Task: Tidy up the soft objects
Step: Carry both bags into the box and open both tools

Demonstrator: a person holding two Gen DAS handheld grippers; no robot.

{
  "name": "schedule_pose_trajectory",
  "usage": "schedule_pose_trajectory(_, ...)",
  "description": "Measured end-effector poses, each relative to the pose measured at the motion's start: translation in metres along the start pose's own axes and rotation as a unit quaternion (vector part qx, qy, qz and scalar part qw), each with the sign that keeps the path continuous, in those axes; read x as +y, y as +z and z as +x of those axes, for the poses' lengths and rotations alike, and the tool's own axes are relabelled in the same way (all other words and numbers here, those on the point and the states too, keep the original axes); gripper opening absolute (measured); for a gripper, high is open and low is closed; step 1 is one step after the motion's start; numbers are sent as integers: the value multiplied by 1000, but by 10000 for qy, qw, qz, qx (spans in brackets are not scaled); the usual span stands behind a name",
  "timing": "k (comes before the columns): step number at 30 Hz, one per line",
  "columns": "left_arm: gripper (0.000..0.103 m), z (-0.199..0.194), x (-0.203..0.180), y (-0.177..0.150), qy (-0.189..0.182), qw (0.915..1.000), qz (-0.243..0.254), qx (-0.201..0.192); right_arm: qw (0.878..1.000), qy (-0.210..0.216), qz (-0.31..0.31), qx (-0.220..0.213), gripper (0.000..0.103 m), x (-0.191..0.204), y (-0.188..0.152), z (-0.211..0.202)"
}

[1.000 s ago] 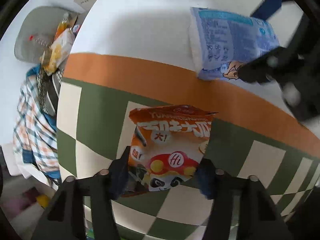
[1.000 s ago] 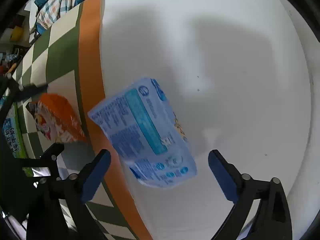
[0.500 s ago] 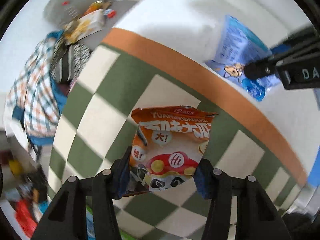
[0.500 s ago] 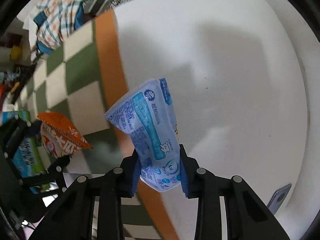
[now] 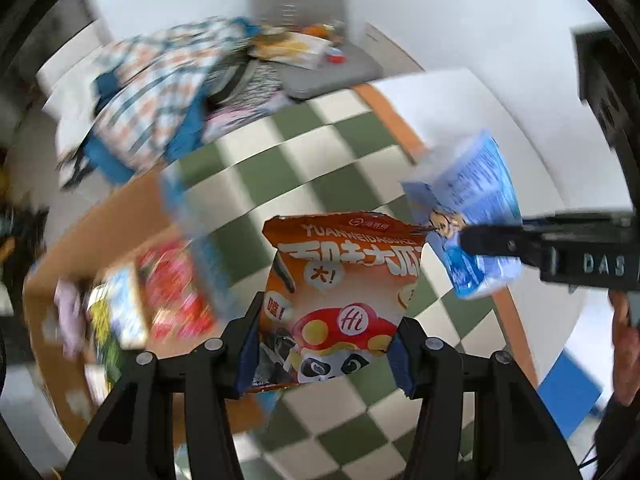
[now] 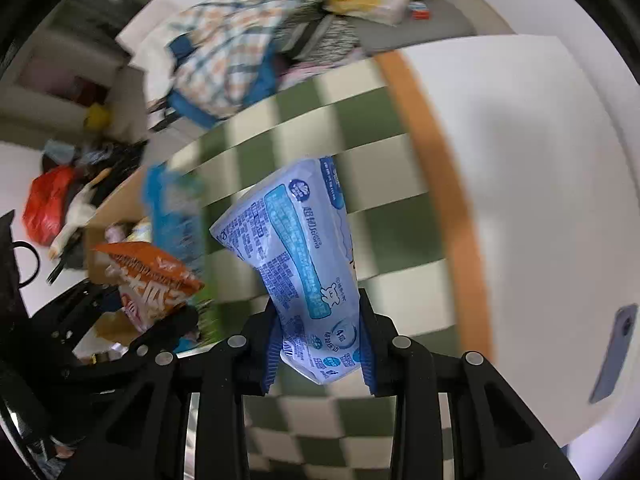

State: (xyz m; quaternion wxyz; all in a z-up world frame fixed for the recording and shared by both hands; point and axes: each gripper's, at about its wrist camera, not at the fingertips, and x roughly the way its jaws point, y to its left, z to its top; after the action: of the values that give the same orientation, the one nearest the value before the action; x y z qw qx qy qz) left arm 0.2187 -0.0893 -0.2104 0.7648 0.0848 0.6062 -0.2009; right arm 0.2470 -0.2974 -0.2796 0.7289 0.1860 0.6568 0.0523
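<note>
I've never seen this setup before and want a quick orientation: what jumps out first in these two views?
Front and centre in the left wrist view is an orange snack bag pinched in the left gripper. The right gripper likewise clamps a pale blue packet, held up over a green-and-white checkered cloth. To the left, blurred, sits a cardboard box with colourful packets inside.

I see an orange snack bag (image 5: 340,280) with white lettering and a red mushroom cap, a pale blue pack (image 6: 304,256) printed in darker blue beside it, over green-and-white checked cloth (image 5: 320,152) edged orange.
</note>
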Motion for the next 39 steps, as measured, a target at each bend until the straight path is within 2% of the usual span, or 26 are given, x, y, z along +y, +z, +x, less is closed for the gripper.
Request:
schedule_pose_trajectory(4, 51, -33, 48, -40, 281, 9988, -360, -184, 9994, 240, -232, -55, 35, 73, -31, 3)
schedule_pose_trajectory(8, 51, -42, 106, -69, 411, 9945, -959, -106, 9983, 379, -437, -92, 35, 141, -58, 18)
schedule_pose_trajectory(11, 51, -41, 135, -80, 312, 9904, -1346, -62, 9975, 427, -567, 9, 35, 177, -74, 29)
schedule_pose_trajectory(15, 51, -38, 156, -87, 325, 9874, -1547, -119, 9969, 328, -717, 73, 35, 216, -86, 49)
schedule_pose_trajectory(21, 51, -29, 174, -87, 270, 9841, -1751, -86, 9971, 183, -735, 33, 35, 240, -81, 64)
schedule_pose_trajectory(34, 52, 0, 192, -82, 73, 9798, -1985, 225, 9976, -25, -686, 69, 35, 245, -65, 85)
schedule_pose_trajectory(39, 52, 11, 192, -79, 108, 9783, -2031, 390, 9971, -132, -748, 70, 41, 247, -63, 92)
